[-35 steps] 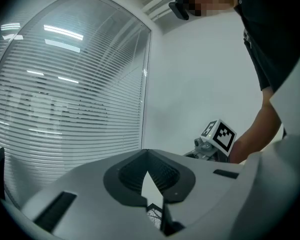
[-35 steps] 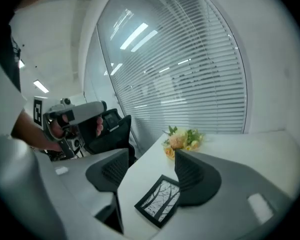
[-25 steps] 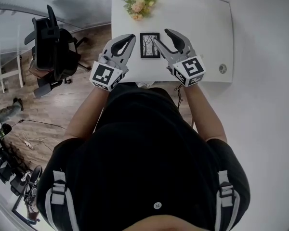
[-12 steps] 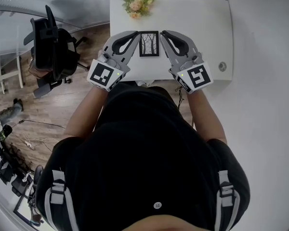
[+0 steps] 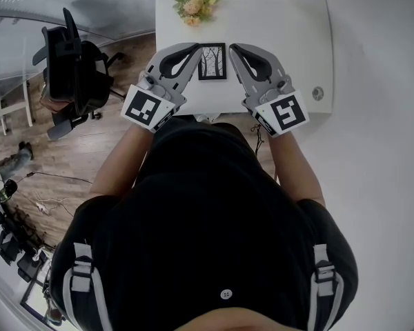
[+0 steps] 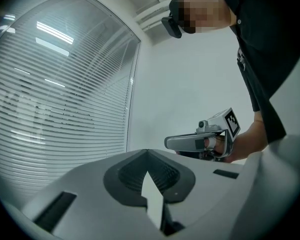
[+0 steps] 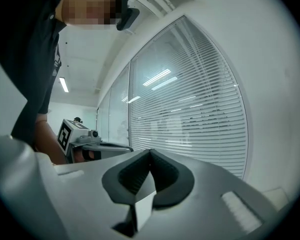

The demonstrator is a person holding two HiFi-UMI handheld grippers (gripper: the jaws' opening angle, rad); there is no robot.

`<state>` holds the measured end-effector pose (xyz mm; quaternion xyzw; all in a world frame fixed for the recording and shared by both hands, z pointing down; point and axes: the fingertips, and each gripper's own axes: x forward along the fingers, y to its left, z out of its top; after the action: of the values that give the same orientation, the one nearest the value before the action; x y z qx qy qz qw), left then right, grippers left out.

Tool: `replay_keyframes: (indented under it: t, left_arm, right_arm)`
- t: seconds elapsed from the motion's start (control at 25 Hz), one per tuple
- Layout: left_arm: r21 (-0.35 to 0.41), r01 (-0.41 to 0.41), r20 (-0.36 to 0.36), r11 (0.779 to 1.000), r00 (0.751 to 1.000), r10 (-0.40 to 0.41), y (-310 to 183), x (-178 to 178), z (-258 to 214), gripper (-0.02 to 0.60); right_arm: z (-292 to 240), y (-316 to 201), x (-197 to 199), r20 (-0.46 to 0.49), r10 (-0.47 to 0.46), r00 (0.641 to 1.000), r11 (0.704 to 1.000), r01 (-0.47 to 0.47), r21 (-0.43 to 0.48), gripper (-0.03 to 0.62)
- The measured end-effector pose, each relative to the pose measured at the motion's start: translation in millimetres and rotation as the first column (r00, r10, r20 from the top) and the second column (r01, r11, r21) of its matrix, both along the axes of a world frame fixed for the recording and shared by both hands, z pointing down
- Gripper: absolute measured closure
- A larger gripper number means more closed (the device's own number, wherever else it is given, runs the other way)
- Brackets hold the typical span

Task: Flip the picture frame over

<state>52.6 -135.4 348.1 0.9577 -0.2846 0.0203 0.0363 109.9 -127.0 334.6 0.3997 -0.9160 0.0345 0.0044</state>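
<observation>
We are looking down onto a white table [image 5: 290, 33], with a dark office chair [image 5: 72, 67] standing on the wood floor off its left end. Over the near edge of that table we are holding both tools level, one on each side of the task's thing. The left gripper [image 5: 194, 47] is showing its jaws pressed together at the tips in its own view, with nothing caught between them. The right gripper [image 5: 232, 47] has just been closing its jaws, and they are now meeting tip to tip too, gripping nothing. Each gripper view is taking in only blinds, wall and the other tool, so we are judging that both are riding above the tabletop and not resting on it.

Between the two tips, the picture frame [image 5: 212, 61] is lying flat on the table with its printed side, bare trees in a black border, facing up. That is fitting two readings: a frame waiting to go picture side down, or a frame already turned so that the picture is showing. We are not choosing between them.

Either way, we are handling this moment well by holding both closed tools level and clear of the frame so nothing nudges it, and by stopping the tips short of the bunch of flowers [image 5: 196, 2] at the far edge. The small round grommet [image 5: 319, 94] at the right is lying well apart.
</observation>
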Motion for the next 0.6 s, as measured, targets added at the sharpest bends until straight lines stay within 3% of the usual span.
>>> replay_keyframes:
  t: [0.6]
  left_arm:
    - [0.017, 0.023, 0.005, 1.0, 1.0, -0.023, -8, -4, -14, 0.58]
  right_arm:
    - [-4, -3, -6, -0.033, -0.016, 0.999, 1.0, 0.016, 0.003, 0.586]
